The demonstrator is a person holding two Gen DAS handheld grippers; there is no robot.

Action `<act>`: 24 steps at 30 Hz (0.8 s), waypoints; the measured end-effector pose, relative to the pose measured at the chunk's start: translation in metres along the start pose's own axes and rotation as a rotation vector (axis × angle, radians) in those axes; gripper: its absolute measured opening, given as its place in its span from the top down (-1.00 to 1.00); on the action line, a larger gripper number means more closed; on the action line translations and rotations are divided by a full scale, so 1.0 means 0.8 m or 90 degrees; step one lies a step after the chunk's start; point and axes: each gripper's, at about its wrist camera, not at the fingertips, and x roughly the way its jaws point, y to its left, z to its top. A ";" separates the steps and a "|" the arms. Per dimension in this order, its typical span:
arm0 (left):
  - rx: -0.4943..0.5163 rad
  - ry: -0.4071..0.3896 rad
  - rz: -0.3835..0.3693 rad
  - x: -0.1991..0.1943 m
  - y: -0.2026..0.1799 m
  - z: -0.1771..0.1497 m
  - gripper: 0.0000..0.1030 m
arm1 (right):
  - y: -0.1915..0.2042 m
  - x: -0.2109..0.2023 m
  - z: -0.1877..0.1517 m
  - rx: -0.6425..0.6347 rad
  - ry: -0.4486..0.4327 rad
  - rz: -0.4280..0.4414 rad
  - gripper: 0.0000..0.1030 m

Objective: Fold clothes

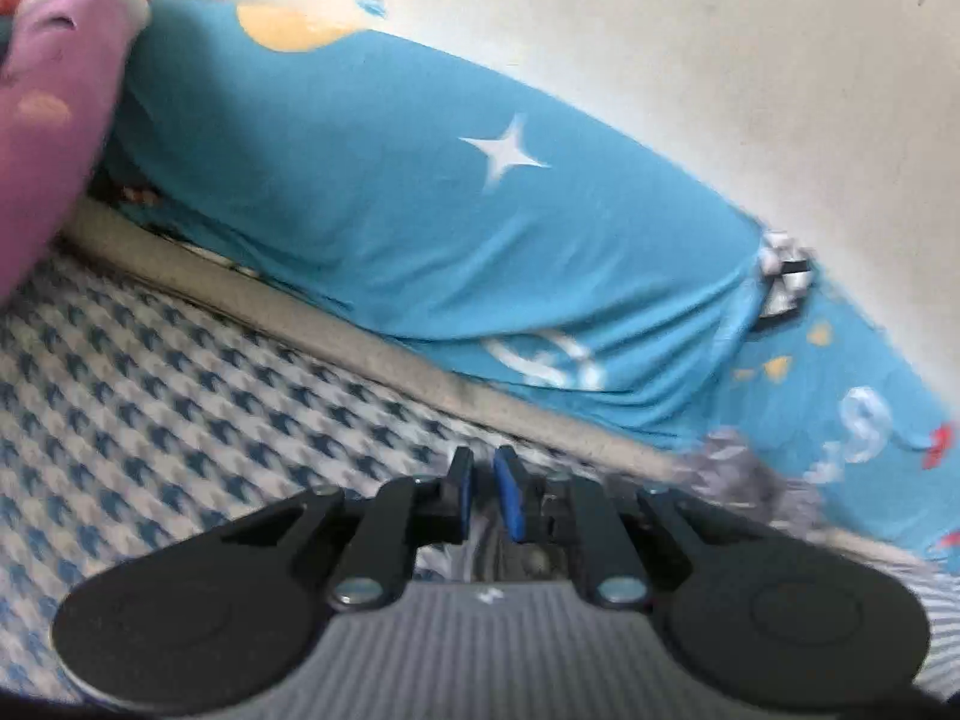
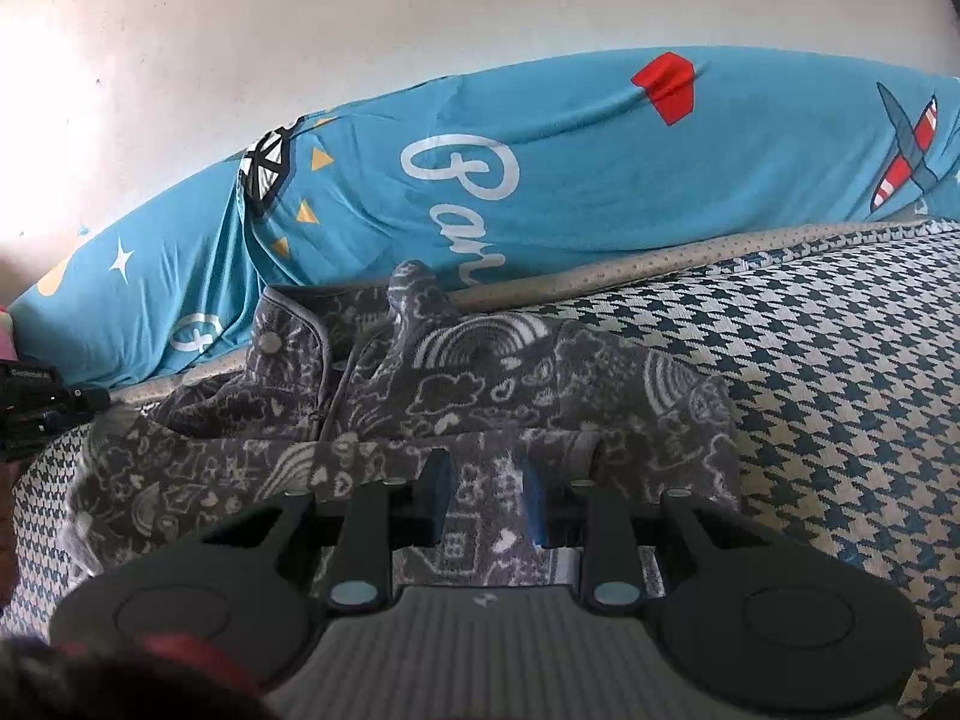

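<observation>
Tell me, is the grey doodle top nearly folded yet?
Partly. The grey doodle-print fleece top lies bunched on the houndstooth blanket, one flap already turned over. The right tongs hover open above its near edge; the left tongs look nearly closed, apparently empty. Smoothing and the final folds remain.

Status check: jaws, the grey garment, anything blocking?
Left gripper jaws nearly closed, grip unclear. Right gripper jaws open over grey patterned garment. Garment rumpled on houndstooth cover. No obstruction seen.

Left gripper (image 1: 483, 495), jaws nearly together, over houndstooth cover (image 1: 150, 396), before blue star-printed bedding (image 1: 390, 192).
</observation>
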 end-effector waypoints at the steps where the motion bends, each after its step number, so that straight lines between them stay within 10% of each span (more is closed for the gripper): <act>1: -0.005 0.010 0.024 0.006 0.004 -0.001 0.80 | -0.004 0.000 0.001 0.002 0.000 0.000 0.49; 7: -0.017 0.012 0.078 0.000 0.027 -0.005 0.48 | -0.034 -0.004 0.010 0.033 -0.005 -0.004 0.49; 24: 0.072 0.062 0.013 -0.086 -0.017 -0.059 0.13 | -0.043 0.002 -0.002 0.021 0.078 0.044 0.44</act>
